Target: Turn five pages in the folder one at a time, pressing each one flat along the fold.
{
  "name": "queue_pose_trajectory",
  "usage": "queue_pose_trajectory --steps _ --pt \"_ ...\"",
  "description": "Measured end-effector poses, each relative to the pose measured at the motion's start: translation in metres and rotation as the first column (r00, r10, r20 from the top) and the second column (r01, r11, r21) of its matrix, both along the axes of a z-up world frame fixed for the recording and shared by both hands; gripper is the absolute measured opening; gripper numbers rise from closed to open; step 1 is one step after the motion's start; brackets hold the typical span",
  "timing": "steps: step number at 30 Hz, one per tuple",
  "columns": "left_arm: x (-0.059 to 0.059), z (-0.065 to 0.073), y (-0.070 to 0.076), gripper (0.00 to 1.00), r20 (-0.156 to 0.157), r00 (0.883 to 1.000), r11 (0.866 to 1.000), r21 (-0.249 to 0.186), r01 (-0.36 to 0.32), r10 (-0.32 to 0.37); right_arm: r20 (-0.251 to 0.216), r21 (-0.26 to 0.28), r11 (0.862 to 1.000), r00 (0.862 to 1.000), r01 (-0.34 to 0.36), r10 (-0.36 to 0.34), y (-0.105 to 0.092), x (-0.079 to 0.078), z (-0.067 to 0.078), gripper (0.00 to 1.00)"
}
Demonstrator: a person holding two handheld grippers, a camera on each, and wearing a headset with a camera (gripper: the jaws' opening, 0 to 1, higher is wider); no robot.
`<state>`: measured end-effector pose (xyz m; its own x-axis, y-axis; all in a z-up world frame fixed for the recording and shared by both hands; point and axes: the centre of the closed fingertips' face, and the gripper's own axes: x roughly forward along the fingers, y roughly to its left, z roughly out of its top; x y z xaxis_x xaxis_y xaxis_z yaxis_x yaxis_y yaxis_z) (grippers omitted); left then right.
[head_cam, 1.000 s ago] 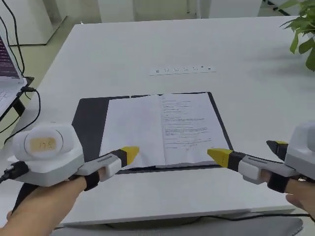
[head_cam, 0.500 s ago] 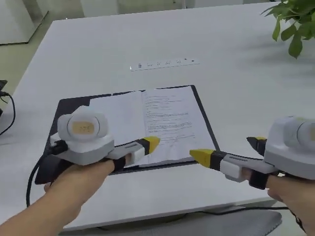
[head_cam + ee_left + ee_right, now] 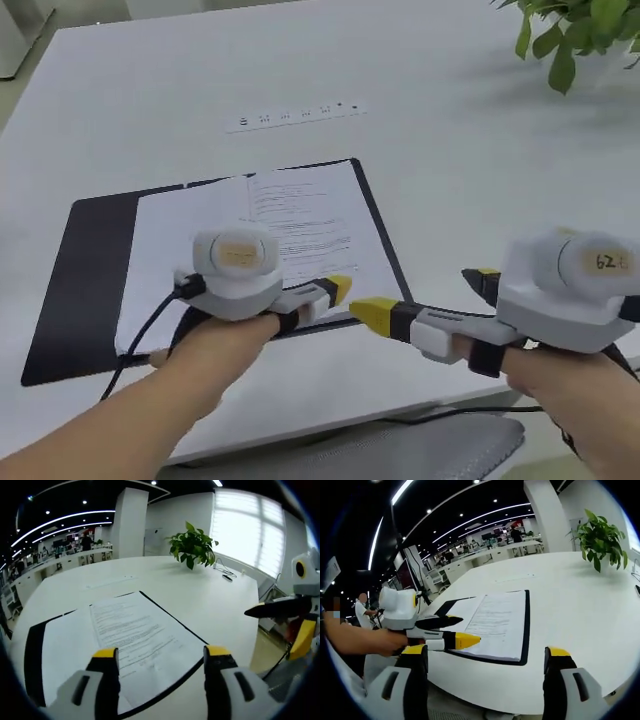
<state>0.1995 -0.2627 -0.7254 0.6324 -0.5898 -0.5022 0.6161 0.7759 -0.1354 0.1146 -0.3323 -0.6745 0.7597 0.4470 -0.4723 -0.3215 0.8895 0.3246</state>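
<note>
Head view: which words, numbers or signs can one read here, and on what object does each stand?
"62", then a mark I cannot make out: display on the right gripper.
Amber display on the left gripper: blurred, unreadable.
Printed page in the folder: lines too small to read.
Marked strip on the table: too small to read.

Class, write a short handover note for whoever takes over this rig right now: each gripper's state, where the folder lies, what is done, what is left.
Left gripper: open, empty, at the near edge of the printed page.
Right gripper: open, empty, over the table, off the near right corner of the folder.
Folder: lies open on the table, no page lifted.
Done: the count of pages turned cannot be told.
Left: probably grip the printed page, turn it over, and press it flat along the fold.
</note>
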Motion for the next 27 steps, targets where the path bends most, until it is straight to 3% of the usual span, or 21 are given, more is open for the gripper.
queue_pose_trajectory --steps 7,13,19,20,21,22,23,25,27 --pt "0.008 -0.023 -0.017 0.64 0.003 1.000 1.000 0.024 0.004 -0.004 -0.012 0.007 1.000 1.000 -0.028 0.028 0.002 0.002 -0.008 0.95" --pt "0.015 -0.039 -0.024 0.64 -0.010 1.000 0.999 0.030 -0.020 0.021 -0.019 0.015 0.999 0.999 -0.040 0.040 0.000 0.005 -0.014 0.94" --pt "0.017 -0.046 -0.027 0.63 -0.001 0.999 0.999 0.036 -0.041 0.041 -0.025 0.032 0.999 0.999 -0.040 0.041 -0.001 0.010 -0.019 0.92" --pt "0.016 -0.052 -0.027 0.63 -0.002 0.999 0.997 0.056 -0.043 0.043 -0.026 0.036 0.999 0.999 -0.041 0.042 0.000 0.010 -0.020 0.92" --pt "0.015 -0.055 -0.025 0.63 0.003 0.999 0.996 0.075 -0.041 0.041 -0.031 0.040 0.998 0.999 -0.042 0.043 0.001 0.011 -0.021 0.91" --pt "0.016 -0.057 -0.023 0.61 0.056 0.998 0.992 0.121 -0.024 0.018 -0.033 0.041 0.998 0.998 -0.043 0.044 0.001 0.012 -0.023 0.91" --pt "0.016 -0.056 -0.023 0.60 0.075 0.997 0.993 0.119 -0.025 0.016 -0.035 0.042 0.998 0.998 -0.045 0.046 0.002 0.013 -0.024 0.91" --pt "0.016 -0.056 -0.023 0.59 0.072 0.996 0.996 0.076 -0.056 0.050 -0.044 0.043 0.998 0.998 -0.052 0.054 0.004 0.014 -0.028 0.90" --pt "0.017 -0.057 -0.021 0.57 0.080 0.995 0.996 0.070 -0.059 0.053 -0.052 0.044 0.997 0.997 -0.057 0.059 0.005 0.014 -0.030 0.90"
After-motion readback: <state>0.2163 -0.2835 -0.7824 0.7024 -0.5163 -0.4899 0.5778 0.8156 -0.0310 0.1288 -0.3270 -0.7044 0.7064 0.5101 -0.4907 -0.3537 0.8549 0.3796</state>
